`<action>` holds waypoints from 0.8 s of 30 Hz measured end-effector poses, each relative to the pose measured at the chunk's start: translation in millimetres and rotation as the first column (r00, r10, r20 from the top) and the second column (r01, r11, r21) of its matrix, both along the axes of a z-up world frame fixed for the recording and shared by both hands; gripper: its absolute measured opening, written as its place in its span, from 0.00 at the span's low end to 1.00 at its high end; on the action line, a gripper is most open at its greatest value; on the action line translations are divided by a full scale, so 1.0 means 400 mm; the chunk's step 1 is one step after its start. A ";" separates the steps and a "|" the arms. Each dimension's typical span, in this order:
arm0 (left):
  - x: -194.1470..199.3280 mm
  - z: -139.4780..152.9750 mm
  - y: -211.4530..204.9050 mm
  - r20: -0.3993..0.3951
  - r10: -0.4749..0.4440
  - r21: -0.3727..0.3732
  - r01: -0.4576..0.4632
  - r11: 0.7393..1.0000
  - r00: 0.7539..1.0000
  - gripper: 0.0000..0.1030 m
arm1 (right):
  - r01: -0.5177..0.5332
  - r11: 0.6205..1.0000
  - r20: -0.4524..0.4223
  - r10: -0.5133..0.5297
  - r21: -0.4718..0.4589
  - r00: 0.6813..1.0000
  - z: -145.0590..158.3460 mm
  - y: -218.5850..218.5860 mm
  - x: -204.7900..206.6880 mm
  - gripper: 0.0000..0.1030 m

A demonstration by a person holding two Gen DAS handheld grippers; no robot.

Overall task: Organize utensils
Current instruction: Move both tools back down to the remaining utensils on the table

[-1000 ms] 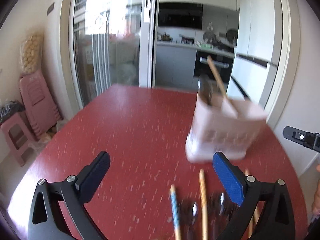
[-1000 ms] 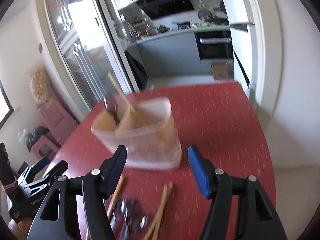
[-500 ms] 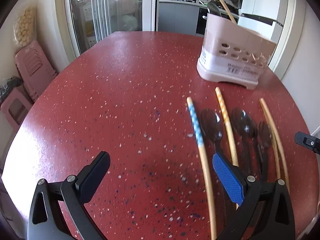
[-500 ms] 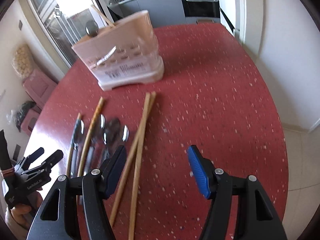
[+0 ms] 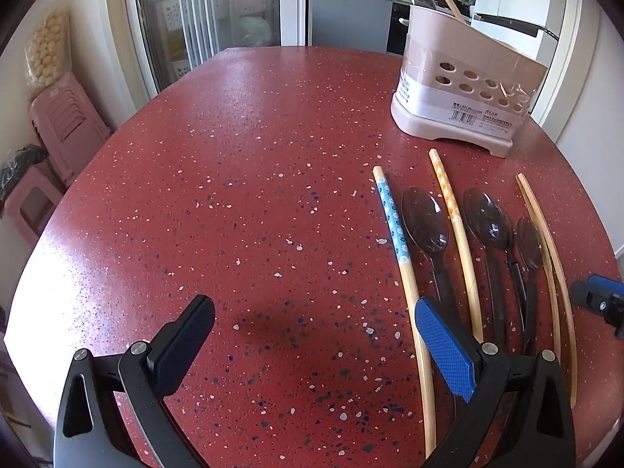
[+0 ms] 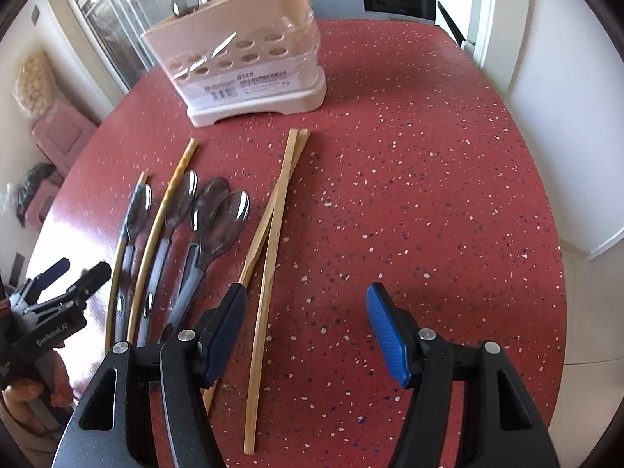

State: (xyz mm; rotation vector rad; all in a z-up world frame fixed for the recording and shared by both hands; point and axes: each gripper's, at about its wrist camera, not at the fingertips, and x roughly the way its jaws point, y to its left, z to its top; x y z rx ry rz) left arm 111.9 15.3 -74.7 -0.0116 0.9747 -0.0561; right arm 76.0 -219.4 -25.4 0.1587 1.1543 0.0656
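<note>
A pink utensil holder [image 5: 464, 89] stands at the far right of the red table [image 5: 253, 179]; it also shows in the right wrist view [image 6: 241, 66] with a spoon and a chopstick standing in it. In front of it lie several chopsticks and dark spoons: a blue-patterned chopstick [image 5: 397, 241], spoons [image 5: 425, 222] [image 6: 222, 222] and a plain chopstick pair [image 6: 273, 230]. My left gripper [image 5: 312, 319] is open and empty, left of the utensils. My right gripper [image 6: 306, 312] is open and empty, above the near ends of the plain pair.
Pink plastic stools [image 5: 58, 124] stand on the floor left of the table. A glass sliding door and a kitchen lie beyond the far edge. A white wall [image 6: 565, 89] runs along the table's right side. The left gripper shows in the right wrist view [image 6: 58, 296].
Both views tilted down from the holder and kitchen to the tabletop. Both grippers pulled back toward the near edge, so the laid-out utensils now show sharply. Both stayed open.
</note>
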 end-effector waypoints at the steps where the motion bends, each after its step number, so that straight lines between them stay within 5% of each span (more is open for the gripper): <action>1: 0.002 -0.002 -0.001 -0.005 -0.002 -0.005 0.002 1.000 1.000 1.00 | -0.003 1.000 -0.007 0.003 -0.006 1.000 -0.003 0.004 -0.001 0.66; 11: 0.029 -0.016 -0.027 -0.035 -0.032 0.016 0.032 0.999 0.999 1.00 | -0.030 0.992 -0.047 0.025 -0.119 0.999 -0.020 0.038 0.032 0.63; 24: 0.100 -0.002 -0.052 -0.087 -0.125 0.025 0.128 0.991 0.988 1.00 | -0.075 0.990 -0.167 0.054 -0.121 0.984 -0.015 0.028 0.186 0.41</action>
